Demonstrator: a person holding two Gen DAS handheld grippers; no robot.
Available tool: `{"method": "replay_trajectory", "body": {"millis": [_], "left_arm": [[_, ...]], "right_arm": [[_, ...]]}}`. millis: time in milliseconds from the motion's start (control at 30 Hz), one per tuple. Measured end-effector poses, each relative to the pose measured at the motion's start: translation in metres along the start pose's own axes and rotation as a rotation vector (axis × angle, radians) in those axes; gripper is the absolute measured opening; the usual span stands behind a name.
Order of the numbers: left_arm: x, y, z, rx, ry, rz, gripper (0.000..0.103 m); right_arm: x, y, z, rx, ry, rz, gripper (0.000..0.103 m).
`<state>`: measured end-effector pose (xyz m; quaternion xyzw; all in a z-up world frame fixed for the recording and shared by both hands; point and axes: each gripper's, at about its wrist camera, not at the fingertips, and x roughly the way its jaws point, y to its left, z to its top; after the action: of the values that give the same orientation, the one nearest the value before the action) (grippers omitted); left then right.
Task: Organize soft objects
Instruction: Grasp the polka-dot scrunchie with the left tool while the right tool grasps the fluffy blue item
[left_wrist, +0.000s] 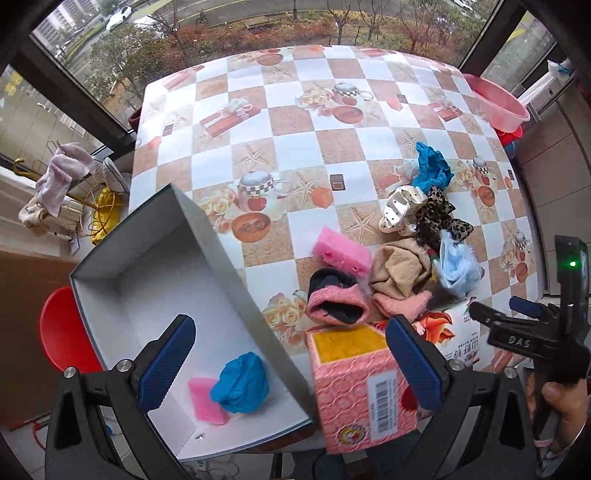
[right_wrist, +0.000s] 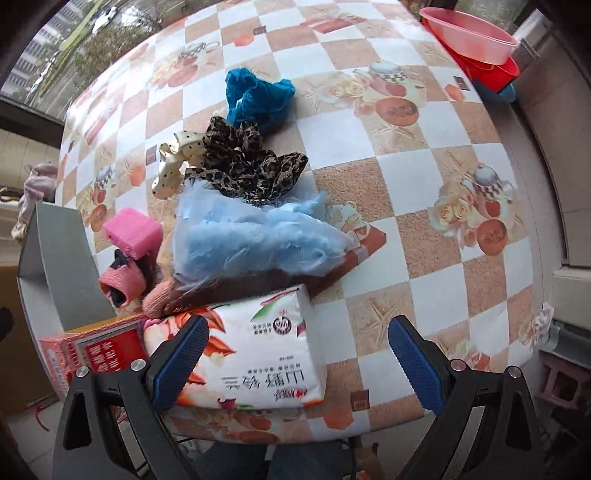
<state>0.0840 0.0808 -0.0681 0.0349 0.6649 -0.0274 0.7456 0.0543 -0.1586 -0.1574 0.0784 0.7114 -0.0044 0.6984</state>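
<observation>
1. On the desk, covered in a checkered oilcloth printed with teapots and starfish: a heap of soft goods at the near right. It includes a pink foam sponge block, a rolled pink-and-black knit sock, a beige knit cloth, a pale blue fluffy tuft, a leopard-print fabric scrunchie, a cream polka-dot satin scrunchie and a teal crinkled scrunchie.
2. Grey open cardboard box, white inside, at the near left edge. It holds a flat pink foam piece and a blue crumpled cloth ball.
3. Left tongs: spread wide, empty, poised over the box wall and a pink patterned carton.
4. Right tongs: spread wide, empty, left pad beside a white floral tissue pack.
5. Step judged in hand: fetching the next soft item. Advice: take one loose piece from the heap's edge, grip it at mid-bulk, and lift it clear before crossing.
6. Obstacles: the carton and tissue pack stand between tongs and heap, and the items overlap and may drag neighbours along.
7. Surroundings: pink plastic basin, red stool.
</observation>
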Motion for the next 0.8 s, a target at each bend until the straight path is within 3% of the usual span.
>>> {"method": "replay_trajectory", "body": {"millis": [233,433,600,800], "left_arm": [[0.05,-0.061,0.062,0.02,0.105,0.025,0.103],[0.102,-0.093,0.096,0.038,0.179,0.105,0.103],[0.142,-0.1,0.107,0.074,0.239,0.189,0.103],[0.16,-0.08,0.125,0.018,0.19,0.261,0.103]], "right_arm": [[0.053,0.003,0.044,-0.07,0.08,0.027,0.099],[0.064,-0.038,0.073,0.029,0.055,-0.041,0.099],[0.058,-0.101,0.085,0.153,0.042,-0.068,0.099],[0.041,-0.139,0.078,0.205,0.025,-0.033,0.099]]}}
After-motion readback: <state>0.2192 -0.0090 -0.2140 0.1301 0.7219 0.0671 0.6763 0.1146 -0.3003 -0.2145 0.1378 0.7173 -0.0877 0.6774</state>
